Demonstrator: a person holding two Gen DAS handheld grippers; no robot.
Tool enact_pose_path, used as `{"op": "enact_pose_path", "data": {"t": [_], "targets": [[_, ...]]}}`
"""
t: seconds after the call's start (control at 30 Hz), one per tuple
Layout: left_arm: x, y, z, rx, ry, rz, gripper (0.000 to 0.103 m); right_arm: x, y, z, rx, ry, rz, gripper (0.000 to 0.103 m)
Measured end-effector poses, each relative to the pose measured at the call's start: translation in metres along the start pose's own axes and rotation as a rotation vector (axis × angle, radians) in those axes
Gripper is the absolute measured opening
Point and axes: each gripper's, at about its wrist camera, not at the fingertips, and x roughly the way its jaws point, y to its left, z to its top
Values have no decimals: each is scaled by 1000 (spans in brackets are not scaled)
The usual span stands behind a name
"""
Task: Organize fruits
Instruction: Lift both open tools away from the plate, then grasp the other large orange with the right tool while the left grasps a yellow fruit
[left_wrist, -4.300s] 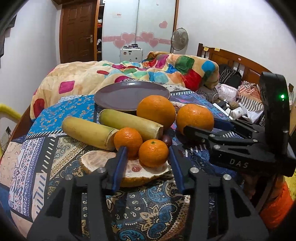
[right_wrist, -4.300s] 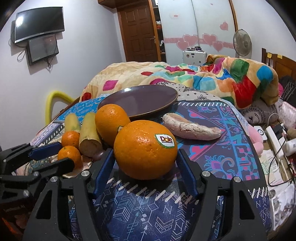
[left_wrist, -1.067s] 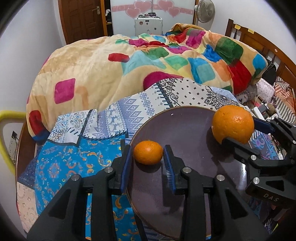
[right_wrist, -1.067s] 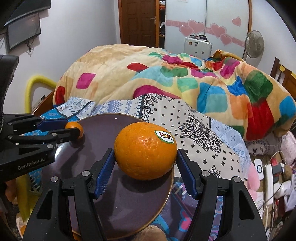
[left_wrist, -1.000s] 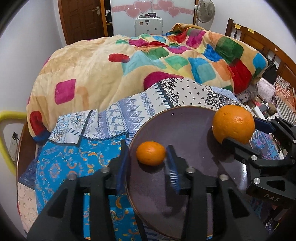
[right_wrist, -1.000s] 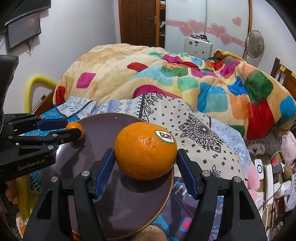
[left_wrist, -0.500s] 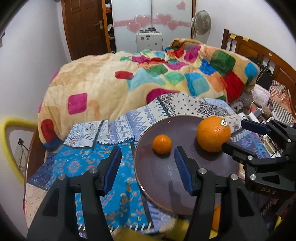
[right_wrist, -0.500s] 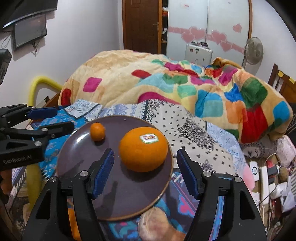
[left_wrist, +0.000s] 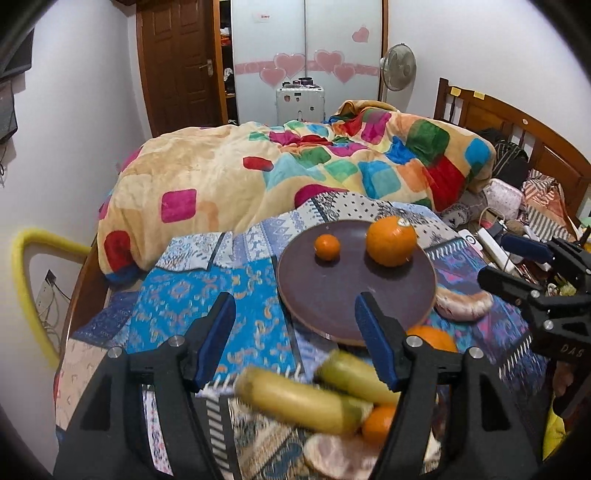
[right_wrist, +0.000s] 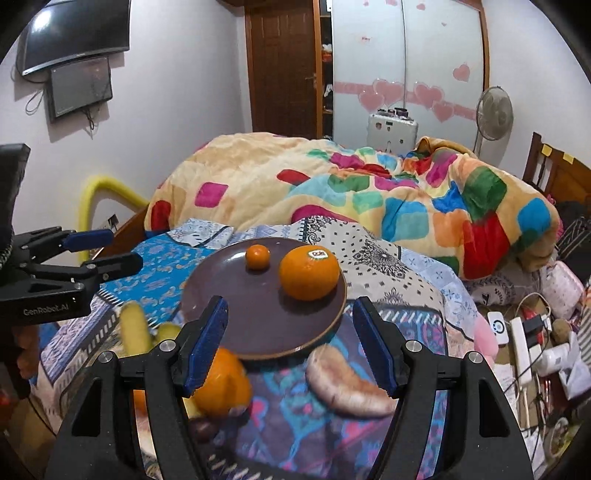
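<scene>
Resting on the far half of the dark plate (left_wrist: 332, 306) are a small mandarin (left_wrist: 327, 247) at left and a big stickered orange (left_wrist: 390, 241) at right, apart. Left gripper (left_wrist: 295, 332), jaws just opened wider, and right gripper (right_wrist: 290, 341) both stand apart, empty, nearer than the fruit. Sugarcane pieces (left_wrist: 303, 400) lie near.

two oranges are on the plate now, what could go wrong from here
1. The large orange sits near the rim of the flat plate, which rests on soft bedding; a nudge could roll it off.
2. The left gripper, jaws just opened and empty, and the open right gripper may clip the plate when returning.
3. Adding fruit could knock the small tangerine.
</scene>
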Motion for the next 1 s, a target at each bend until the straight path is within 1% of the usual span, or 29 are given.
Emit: {"op": "enact_pose_path", "data": {"t": [0.13, 0.2, 0.43, 0.53, 0.63, 0.73, 0.83, 1.0], "targets": [[-10, -2, -19, 5, 2, 3, 68, -13, 9, -12, -4, -20, 5, 67], [-10, -4, -31, 10, 14, 0, 68, -16, 11, -19, 2, -24, 15, 68], [-4, -1, -62, -3, 64, -17, 69, -14, 22, -42, -2, -11, 31, 68], [0, 2, -73, -20, 81, -28, 69, -10, 28, -51, -24, -7, 20, 68], [7, 3, -81, -27, 94, -37, 73, -3, 32, -56, -35, 0, 20, 68], [16, -1, -85, -18, 112, -52, 74, 6, 34, -60, -32, 19, 30, 68], [17, -3, -86, -14, 90, -30, 80, 14, 32, -62, -22, 33, 41, 68], [18, 0, -88, -33, 94, -50, 80, 21, 31, -62, -18, 44, 47, 68]]}}
